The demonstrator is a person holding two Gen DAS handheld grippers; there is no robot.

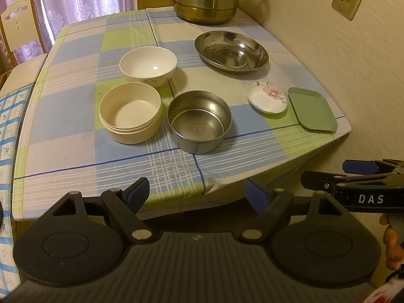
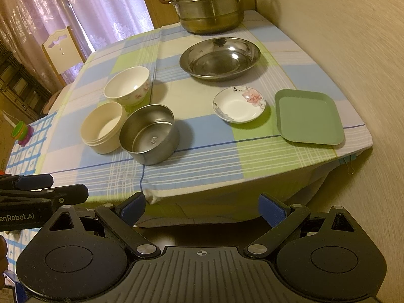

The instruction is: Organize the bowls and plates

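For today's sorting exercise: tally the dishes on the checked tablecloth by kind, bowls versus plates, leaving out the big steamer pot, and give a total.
Bowls: 3, namely the white bowl, cream bowl and steel bowl.
Plates: 3, namely the steel plate, flowered saucer and green square plate.
Total: 6

Home dining rm: tablecloth point(image 2: 265, 35), curtains point(image 2: 106, 5).

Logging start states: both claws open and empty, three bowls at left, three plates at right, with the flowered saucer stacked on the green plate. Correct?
Not quite. The saucer is not stacked on the green plate; it sits on the cloth beside it, apart, as the right wrist view shows. The rest holds: left claw and right claw are open and empty, bowls left, plates right.
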